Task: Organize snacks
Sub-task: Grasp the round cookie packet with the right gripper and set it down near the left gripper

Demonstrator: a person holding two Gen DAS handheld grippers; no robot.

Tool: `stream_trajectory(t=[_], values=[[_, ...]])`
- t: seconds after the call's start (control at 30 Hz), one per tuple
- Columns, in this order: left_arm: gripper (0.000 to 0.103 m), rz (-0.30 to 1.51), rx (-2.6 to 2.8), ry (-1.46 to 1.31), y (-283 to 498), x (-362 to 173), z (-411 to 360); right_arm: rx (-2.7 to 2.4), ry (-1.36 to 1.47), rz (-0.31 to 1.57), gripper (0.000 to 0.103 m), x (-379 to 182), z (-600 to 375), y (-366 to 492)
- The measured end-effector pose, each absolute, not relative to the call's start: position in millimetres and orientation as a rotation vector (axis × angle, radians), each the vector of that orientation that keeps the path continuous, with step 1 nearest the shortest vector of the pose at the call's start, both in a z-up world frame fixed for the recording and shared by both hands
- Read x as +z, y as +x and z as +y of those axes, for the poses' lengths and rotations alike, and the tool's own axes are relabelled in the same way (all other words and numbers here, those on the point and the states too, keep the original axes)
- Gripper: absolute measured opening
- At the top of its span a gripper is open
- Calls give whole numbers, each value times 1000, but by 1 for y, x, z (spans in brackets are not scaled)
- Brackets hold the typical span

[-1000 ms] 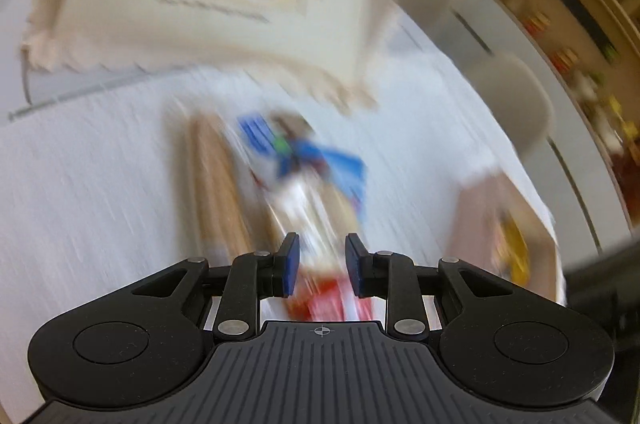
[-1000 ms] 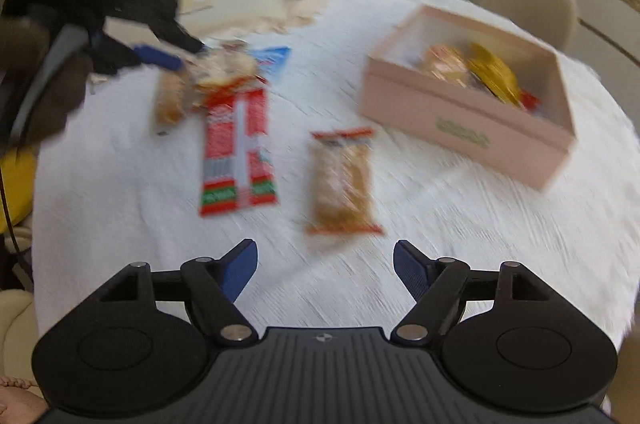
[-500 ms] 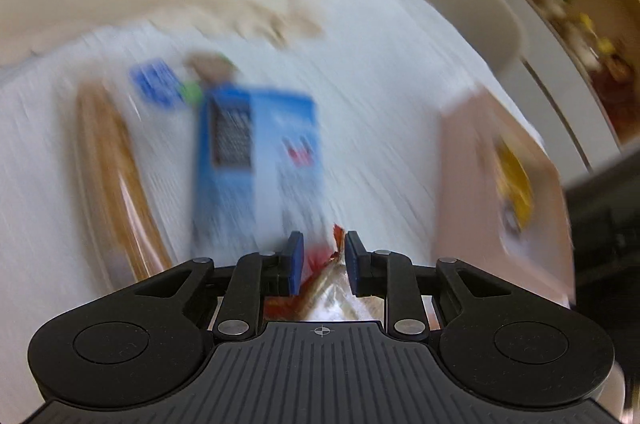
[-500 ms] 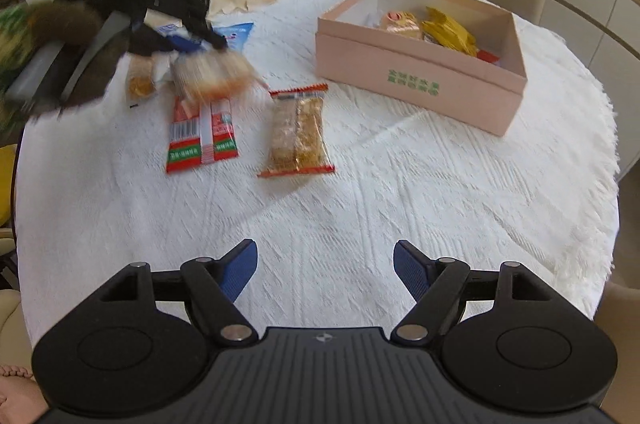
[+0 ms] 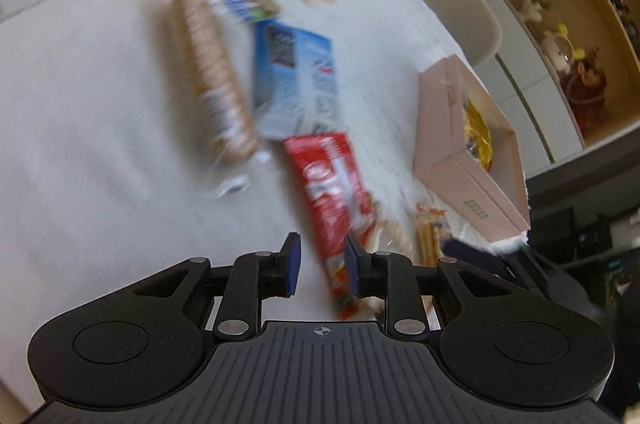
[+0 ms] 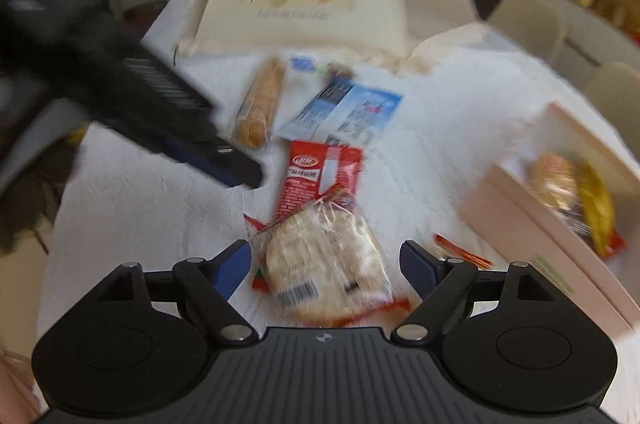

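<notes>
Rice cracker pack (image 6: 326,266), clear-wrapped and pale, lies between the wide-spread right claw (image 6: 325,262); left claw (image 5: 320,264) part-open, empty.

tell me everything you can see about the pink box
The pink box is a shallow, open-topped rectangular carton, cardboard by its look, with small green print on its long outer wall. It sits flat on the white tablecloth to the right of the loose snacks. Inside lie a round biscuit pack, a gold-wrapped snack and something red. Neither tongs touch it.

Black hand-held gripper (image 6: 324,264), blue pads (image 6: 230,266)
</notes>
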State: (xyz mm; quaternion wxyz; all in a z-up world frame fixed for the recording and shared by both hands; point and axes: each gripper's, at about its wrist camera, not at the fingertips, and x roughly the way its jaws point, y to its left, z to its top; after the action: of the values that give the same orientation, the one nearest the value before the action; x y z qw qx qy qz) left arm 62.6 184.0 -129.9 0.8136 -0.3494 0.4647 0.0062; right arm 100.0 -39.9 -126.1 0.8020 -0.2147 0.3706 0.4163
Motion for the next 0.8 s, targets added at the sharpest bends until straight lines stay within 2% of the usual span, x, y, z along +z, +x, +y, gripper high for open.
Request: stream_trajectory(t=[0.1, 0.2, 0.4, 0.43, 0.5, 0.57, 0.6, 0.7, 0.8], values=[[27, 1009, 40, -772, 52, -137, 192, 954, -476, 840, 82, -141, -28, 121], [27, 1020, 53, -791, 43, -142, 196, 959, -434, 857, 87, -149, -29, 137], [27, 1035, 39, -798, 46, -144, 193, 898, -175, 1030, 90, -158, -52, 151], [27, 1036, 32, -793, 48, -142, 190, 891, -152, 1038, 88, -155, -55, 146], [27, 1037, 15, -779, 55, -140, 183, 842, -143, 1005, 77, -149, -62, 131], [27, 1040, -5, -759, 62, -138, 174, 813, -162, 989, 54, -144, -69, 119], [27, 1043, -15, -749, 67, -136, 168, 806, -149, 990, 50, -142, -75, 114], [27, 1049, -38, -725, 78, -133, 150, 785, -74, 984, 47, -134, -100, 110], [29, 1058, -59, -687, 85, -129, 129, 716, -66, 966, 51, -126, -126, 105]])
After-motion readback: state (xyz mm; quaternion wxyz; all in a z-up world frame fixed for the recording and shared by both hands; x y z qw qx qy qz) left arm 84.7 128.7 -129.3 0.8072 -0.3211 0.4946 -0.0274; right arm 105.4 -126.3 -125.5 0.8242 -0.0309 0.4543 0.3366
